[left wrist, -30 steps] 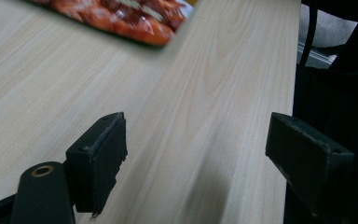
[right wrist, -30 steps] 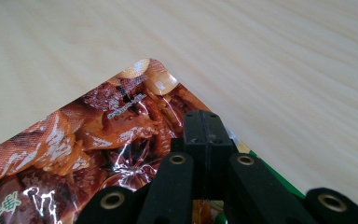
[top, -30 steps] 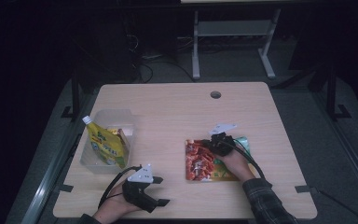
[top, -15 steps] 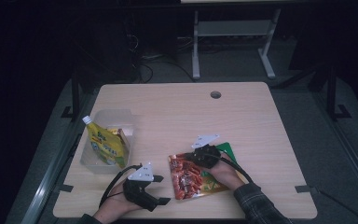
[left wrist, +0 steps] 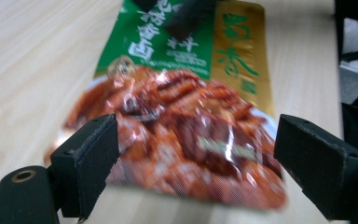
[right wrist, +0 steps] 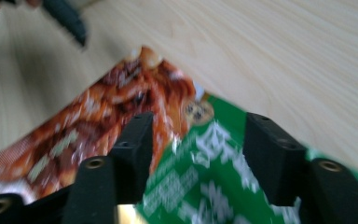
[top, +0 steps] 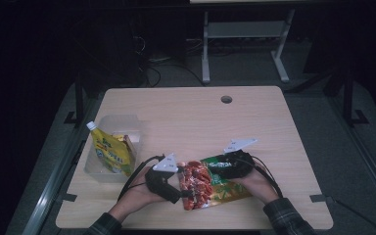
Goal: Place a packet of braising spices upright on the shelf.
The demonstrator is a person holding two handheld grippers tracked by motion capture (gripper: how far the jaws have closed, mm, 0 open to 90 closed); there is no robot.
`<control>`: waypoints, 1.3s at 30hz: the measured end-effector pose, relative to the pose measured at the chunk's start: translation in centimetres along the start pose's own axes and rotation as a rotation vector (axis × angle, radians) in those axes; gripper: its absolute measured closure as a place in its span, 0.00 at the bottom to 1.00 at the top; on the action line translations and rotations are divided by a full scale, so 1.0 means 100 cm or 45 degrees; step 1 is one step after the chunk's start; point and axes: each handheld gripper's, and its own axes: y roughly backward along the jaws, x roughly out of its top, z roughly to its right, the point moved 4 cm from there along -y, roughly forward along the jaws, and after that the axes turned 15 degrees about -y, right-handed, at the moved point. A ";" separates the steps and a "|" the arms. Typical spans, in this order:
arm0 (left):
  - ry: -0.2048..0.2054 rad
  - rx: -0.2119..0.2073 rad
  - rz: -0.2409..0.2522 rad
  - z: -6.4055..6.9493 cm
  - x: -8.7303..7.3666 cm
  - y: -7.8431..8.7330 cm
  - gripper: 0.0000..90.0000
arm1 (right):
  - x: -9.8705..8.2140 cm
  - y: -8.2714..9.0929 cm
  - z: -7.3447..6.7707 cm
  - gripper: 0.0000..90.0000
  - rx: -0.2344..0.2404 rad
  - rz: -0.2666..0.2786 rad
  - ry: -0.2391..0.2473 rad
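A flat food pouch (top: 208, 185), red with a green and gold end, lies on the wooden table (top: 200, 117) near its front edge. My left gripper (top: 186, 193) reaches it from the left. In the left gripper view its jaws (left wrist: 198, 126) have just been opening and stand wide, straddling the pouch's red end (left wrist: 191, 140) without pressing it. My right gripper (top: 223, 169) is over the green end. Its jaws (right wrist: 200, 121) have just been opening too, with the green print (right wrist: 200, 182) lying between them, not pinched.
A clear plastic tub (top: 127, 125) at the table's left holds an upright yellow spouted pouch (top: 110, 152). A cable hole (top: 226, 99) sits near the far edge. Bare tabletop stretches behind and to the right of the pouch. A metal stand (top: 245, 34) is on the dark floor beyond.
The right gripper dragged the pouch left and toward the front edge, and now its jaws stand apart. The left gripper moved right to the pouch's red end.
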 end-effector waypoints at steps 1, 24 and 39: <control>-0.014 0.001 -0.013 -0.004 0.003 -0.004 0.15 | -0.003 0.005 0.000 0.43 -0.010 -0.010 -0.002; -0.049 -0.081 -0.141 -0.057 0.011 -0.076 0.15 | -0.067 0.082 0.017 0.33 -0.179 0.070 -0.121; -0.158 -0.115 -0.201 -0.045 0.017 -0.074 0.51 | -0.072 0.095 0.019 0.33 -0.212 0.138 -0.146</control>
